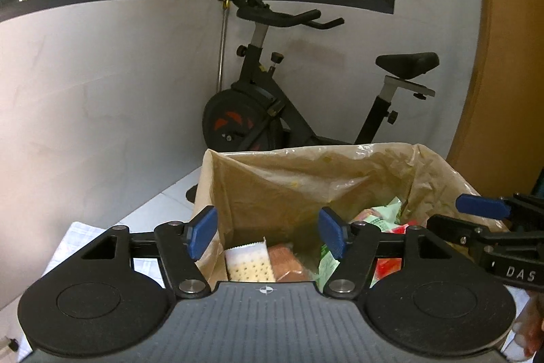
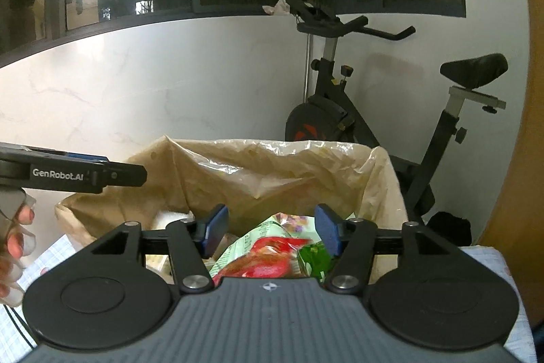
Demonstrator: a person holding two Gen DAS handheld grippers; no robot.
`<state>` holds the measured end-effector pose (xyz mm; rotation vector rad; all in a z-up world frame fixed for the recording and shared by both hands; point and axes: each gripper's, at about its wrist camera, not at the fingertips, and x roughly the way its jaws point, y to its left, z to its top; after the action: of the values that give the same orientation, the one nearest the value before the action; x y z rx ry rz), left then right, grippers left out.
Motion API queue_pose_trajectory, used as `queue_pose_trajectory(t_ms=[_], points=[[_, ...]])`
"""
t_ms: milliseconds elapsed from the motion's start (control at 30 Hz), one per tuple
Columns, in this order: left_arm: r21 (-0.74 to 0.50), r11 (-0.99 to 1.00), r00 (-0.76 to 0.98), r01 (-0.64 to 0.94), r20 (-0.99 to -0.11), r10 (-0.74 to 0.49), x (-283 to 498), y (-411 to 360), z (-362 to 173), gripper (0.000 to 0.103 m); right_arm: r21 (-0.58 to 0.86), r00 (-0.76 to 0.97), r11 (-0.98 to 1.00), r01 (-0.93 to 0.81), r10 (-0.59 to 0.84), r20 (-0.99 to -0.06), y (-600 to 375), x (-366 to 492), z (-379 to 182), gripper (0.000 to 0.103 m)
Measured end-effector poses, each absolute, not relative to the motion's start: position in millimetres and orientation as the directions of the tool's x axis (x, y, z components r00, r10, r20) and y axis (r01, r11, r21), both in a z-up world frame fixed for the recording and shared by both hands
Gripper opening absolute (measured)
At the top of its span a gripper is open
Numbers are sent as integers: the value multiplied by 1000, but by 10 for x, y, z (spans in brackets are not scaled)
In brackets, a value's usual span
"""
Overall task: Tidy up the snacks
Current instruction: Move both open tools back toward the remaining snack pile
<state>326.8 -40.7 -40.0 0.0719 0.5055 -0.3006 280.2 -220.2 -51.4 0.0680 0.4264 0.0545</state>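
A box lined with a tan plastic bag [image 1: 306, 159] [image 2: 258, 155] stands right in front of both grippers. Inside it lie snack packets: a cracker packet [image 1: 250, 266], a brown packet [image 1: 289, 264], a green packet [image 1: 328, 262] [image 2: 272, 227] and a red packet [image 2: 268, 257]. My left gripper [image 1: 268, 232] hangs over the box's left half, open, with nothing between its blue pads. Over the red and green packets my right gripper [image 2: 271, 230] is open too, its pads clear of them. Each gripper also shows at the edge of the other's view: the right gripper [image 1: 482, 208], the left gripper [image 2: 85, 174].
A black exercise bike [image 1: 272, 111] [image 2: 357, 111] stands behind the box against a white wall. A dark window runs along the top. An orange-brown panel [image 1: 503, 73] is at the right. A white cloth [image 1: 78, 237] covers the surface under the box. A hand [image 2: 17, 244] holds the left gripper.
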Motion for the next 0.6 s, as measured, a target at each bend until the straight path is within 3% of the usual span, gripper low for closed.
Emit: queue_pose_trajectory(t_ms=[600], points=[[14, 968, 858, 249, -467, -213, 2491, 339, -421, 68, 79, 932, 995, -62, 86, -351, -2297, 2086, -435, 60]])
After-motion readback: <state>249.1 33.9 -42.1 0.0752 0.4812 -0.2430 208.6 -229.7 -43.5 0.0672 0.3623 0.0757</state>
